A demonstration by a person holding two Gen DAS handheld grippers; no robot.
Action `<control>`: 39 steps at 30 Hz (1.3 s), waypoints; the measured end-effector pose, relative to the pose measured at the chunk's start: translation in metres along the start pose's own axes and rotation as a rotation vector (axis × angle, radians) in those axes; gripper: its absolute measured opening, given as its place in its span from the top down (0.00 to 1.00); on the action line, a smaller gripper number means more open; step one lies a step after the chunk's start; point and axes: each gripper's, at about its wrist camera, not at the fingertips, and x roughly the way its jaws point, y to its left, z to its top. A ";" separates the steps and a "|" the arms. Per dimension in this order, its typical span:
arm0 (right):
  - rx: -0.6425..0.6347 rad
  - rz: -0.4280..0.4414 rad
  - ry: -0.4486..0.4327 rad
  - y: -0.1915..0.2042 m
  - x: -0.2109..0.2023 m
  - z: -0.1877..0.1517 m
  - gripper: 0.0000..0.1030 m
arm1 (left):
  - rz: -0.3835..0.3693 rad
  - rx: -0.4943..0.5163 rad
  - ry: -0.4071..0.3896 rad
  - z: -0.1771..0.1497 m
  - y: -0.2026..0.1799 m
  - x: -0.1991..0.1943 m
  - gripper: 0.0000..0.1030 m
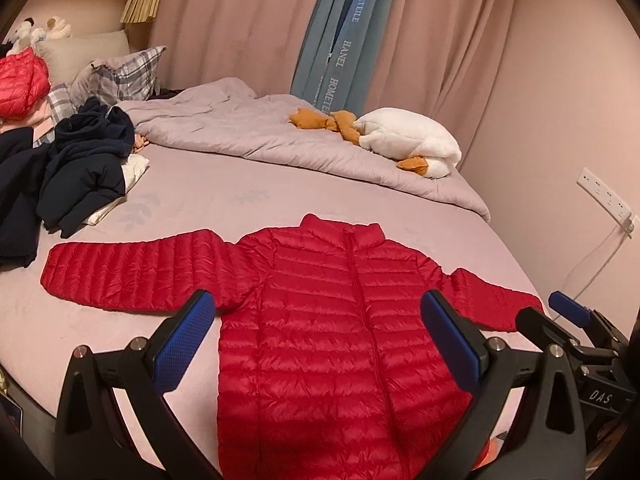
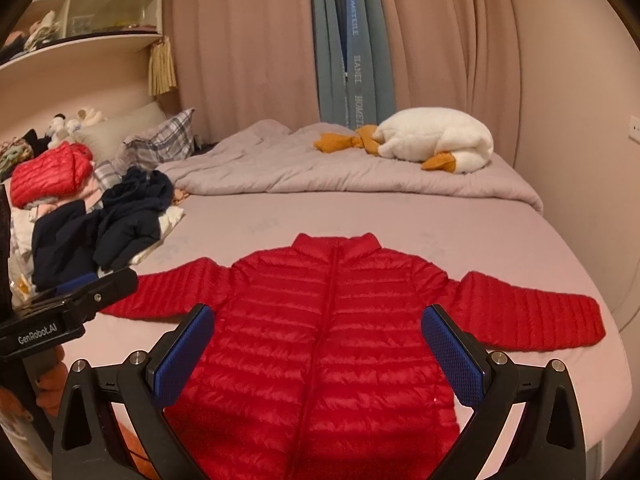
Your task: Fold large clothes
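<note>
With both the left gripper (image 1: 318, 340) and the right gripper (image 2: 318, 344) hovering wide apart and holding nothing over the red jacket (image 1: 344, 312) lying flat on the bed (image 1: 224, 200), the slippery quilted shell is likely risking sliding or springing open once folded.

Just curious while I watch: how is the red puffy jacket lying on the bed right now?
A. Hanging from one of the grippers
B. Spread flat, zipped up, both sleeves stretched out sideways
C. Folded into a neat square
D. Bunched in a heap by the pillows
B: the red jacket lies flat on the bed with its front closed and a sleeve out to each side, while the left gripper and right gripper are open above it, holding nothing.
</note>
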 end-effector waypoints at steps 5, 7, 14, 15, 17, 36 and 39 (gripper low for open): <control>0.007 0.000 0.028 0.000 0.011 0.007 0.00 | -0.001 -0.021 0.031 0.004 0.010 0.016 0.00; 0.009 0.008 0.033 0.000 0.013 0.008 0.00 | 0.001 -0.026 0.037 0.005 0.013 0.019 0.00; -0.003 0.036 0.048 0.001 0.018 0.014 0.00 | 0.011 -0.028 0.067 0.002 0.019 0.029 0.00; -0.002 0.034 0.050 0.001 0.019 0.015 0.00 | 0.012 -0.028 0.069 0.002 0.019 0.030 0.00; 0.003 0.028 0.057 0.001 0.021 0.014 0.00 | 0.010 -0.027 0.076 0.002 0.020 0.031 0.00; -0.022 0.025 0.092 0.011 0.031 0.007 0.00 | 0.026 0.007 0.108 -0.005 0.020 0.036 0.01; -0.014 0.028 0.091 0.010 0.031 0.006 0.00 | 0.019 0.010 0.109 -0.006 0.019 0.035 0.00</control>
